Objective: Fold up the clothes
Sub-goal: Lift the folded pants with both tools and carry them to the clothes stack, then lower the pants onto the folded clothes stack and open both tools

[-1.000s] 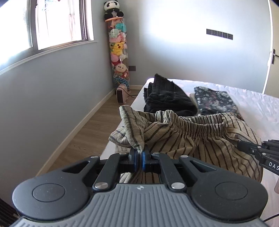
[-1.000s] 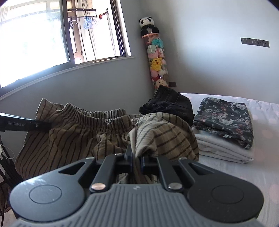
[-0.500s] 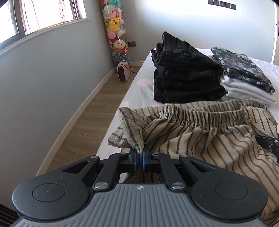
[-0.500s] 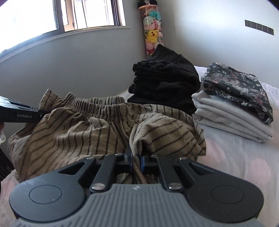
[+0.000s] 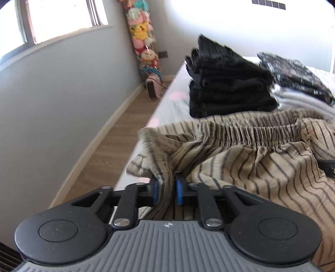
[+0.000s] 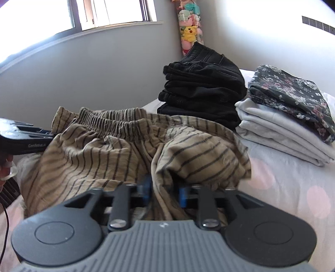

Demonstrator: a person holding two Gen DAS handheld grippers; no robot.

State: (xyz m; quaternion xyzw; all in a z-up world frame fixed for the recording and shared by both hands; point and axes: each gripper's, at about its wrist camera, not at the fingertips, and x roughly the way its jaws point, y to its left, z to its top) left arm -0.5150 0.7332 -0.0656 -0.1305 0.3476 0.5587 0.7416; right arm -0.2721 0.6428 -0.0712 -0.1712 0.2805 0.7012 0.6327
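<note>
A bed point(image 6: 289, 177) with a pale, pink-dotted sheet filled the room's near corner, grey walls and a bright window point(image 6: 113, 10) behind it. On the bed lay the striped trousers point(image 6: 117, 146), tan with dark stripes, crumpled, their gathered elastic waistband point(image 5: 261, 134) turned toward the far wall.

The left tool point(image 5: 166, 189) had its blue pads parted, a bunched fold of the trousers' left edge running loosely between them; the fabric filled the gap, but the pads did not look pressed together. The right tool point(image 6: 164, 191) stood the same way: pads apart, a fold of the trousers' right side passing between them. From the right wrist view the left tool point(image 6: 27, 136) appeared at the far left, touching the trousers' edge, with part of the person's hand just below it.

Beyond the waistband, ahead of both tools, sat a folded black stack point(image 6: 203, 94), touching or just behind the trousers. Right of it stood a folded pile of pale grey clothes point(image 6: 280, 131) topped by a dark floral garment point(image 6: 293, 94). Further out, ahead and left of the left tool, ran a wooden floor point(image 5: 117, 134) along the bed, with a small pink heater point(image 5: 153, 89) at the foot of a tall column of plush toys point(image 5: 144, 39) in the corner
</note>
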